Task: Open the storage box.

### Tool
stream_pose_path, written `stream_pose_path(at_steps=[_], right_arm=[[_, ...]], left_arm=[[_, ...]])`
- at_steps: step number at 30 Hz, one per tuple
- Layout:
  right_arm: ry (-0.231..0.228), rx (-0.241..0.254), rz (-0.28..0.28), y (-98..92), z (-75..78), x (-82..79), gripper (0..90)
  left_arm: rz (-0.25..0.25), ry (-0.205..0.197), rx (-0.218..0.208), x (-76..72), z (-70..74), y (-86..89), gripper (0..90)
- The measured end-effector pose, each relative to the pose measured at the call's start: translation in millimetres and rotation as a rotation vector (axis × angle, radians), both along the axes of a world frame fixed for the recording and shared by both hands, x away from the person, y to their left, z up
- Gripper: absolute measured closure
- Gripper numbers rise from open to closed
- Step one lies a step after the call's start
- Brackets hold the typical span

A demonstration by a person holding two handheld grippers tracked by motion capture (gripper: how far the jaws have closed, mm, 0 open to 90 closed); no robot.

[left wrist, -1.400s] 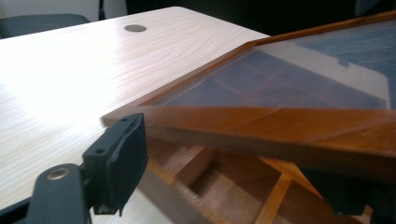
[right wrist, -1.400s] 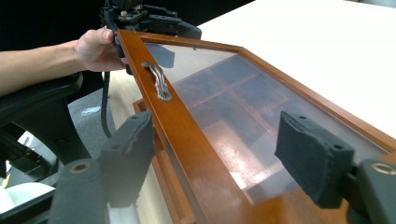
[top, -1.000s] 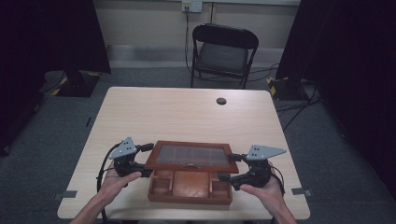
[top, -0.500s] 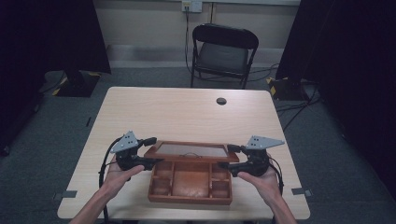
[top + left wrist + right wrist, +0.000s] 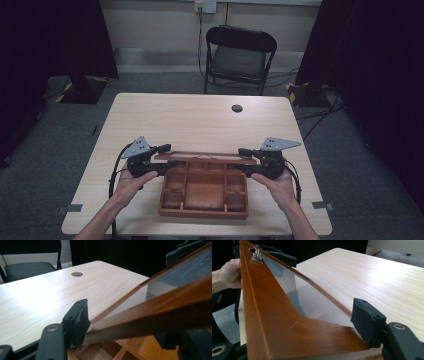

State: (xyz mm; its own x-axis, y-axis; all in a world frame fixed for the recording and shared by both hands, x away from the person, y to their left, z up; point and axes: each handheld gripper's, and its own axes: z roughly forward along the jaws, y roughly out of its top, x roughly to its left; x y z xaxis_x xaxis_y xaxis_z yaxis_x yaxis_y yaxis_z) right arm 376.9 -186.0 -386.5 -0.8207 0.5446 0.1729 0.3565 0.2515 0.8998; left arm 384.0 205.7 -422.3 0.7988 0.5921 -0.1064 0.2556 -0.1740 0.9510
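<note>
Table [image 5: 200, 120]: pale wood, with a dark round grommet [image 5: 237, 108] near its far edge; I see a black folding chair [image 5: 240, 55] beyond it.

Box [image 5: 204, 192]: reddish wooden tray, divided into compartments, at the near middle of the table between my two hands.

Lid [image 5: 205, 156]: wood frame with a clear pane, raised steeply along the box's far side, a small metal clasp [image 5: 256, 253] on its free edge.

Left gripper [image 5: 159, 160]: my jaws are closed on the lid's left frame rail; one black pad [image 5: 78, 320] presses its far face, the other looks hidden under the rail.

Right gripper [image 5: 246, 161]: jaws clamped on the lid's right corner, a pad [image 5: 367, 321] against the frame.
</note>
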Motion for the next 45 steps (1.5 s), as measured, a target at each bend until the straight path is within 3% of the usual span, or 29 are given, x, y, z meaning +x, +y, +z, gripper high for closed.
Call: stream_pose_path(at_steps=[6, 9, 17, 25, 28, 33, 35, 45], right_arm=[[-0.003, 0.012, -0.010, -1.1, 3.8, 8.2, 43.1], [-0.004, 0.028, -0.023, -2.5, 3.0, 11.8, 42.3], [0.006, 0.047, -0.045, -4.7, -1.6, 22.9, 42.5], [0.016, 0.063, -0.061, -5.3, -4.7, 30.0, 42.1], [0.023, 0.060, -0.075, -5.4, -7.9, 34.7, 42.4], [0.028, 0.062, -0.092, -6.2, -12.2, 42.0, 42.0], [0.034, 0.059, -0.099, -6.6, -14.3, 44.9, 42.2], [0.055, 0.053, -0.132, -11.1, -22.9, 56.5, 43.2]], left_arm=[[-0.010, -0.019, 0.029, 6.7, 6.9, -0.6, 41.1], [-0.001, -0.021, 0.024, 9.1, 6.1, -0.2, 42.8], [0.015, 0.018, -0.001, 20.8, -1.6, 2.7, 44.9], [0.027, 0.039, 0.040, 31.8, -10.9, 2.1, 47.1], [0.036, 0.050, 0.026, 35.1, -13.3, 1.0, 47.4], [0.033, 0.073, 0.023, 40.5, -10.9, 1.6, 48.5], [0.030, 0.077, 0.045, 43.7, -8.0, 1.4, 49.3], [0.050, 0.076, 0.022, 48.8, -10.8, 1.8, 51.3]])
